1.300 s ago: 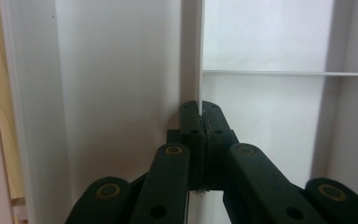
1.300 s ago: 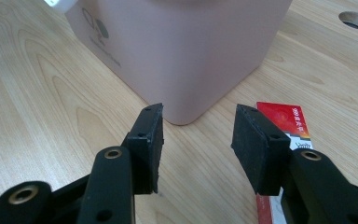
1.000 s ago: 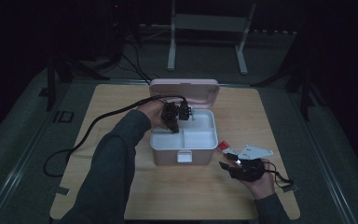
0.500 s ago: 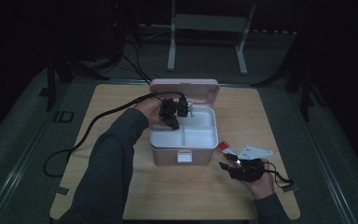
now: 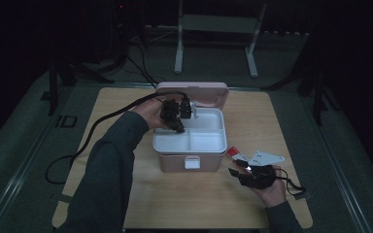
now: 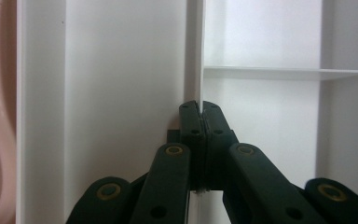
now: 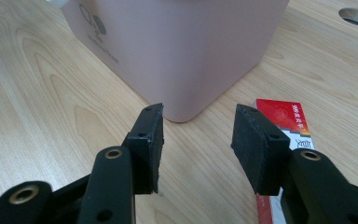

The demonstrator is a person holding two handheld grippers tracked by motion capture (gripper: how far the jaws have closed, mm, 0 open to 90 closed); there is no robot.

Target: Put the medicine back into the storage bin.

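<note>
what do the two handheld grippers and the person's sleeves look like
Both grippers are black. The left gripper has flat linkage bars with brass-coloured pivot rivets, and a thick black cable trails from it. The right gripper has rectangular black rubbery pads fixed with small screws, and carries a grey three-cornered plate on top. The sleeves are dark grey-blue and long.

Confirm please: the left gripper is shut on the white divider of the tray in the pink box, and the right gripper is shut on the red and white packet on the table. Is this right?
Not quite. The right gripper is open, holding nothing: in the right gripper view its jaws stand apart above the table, with the red and white packet lying beside them. The rest holds: the left gripper is shut on the white divider inside the pink box.
</note>
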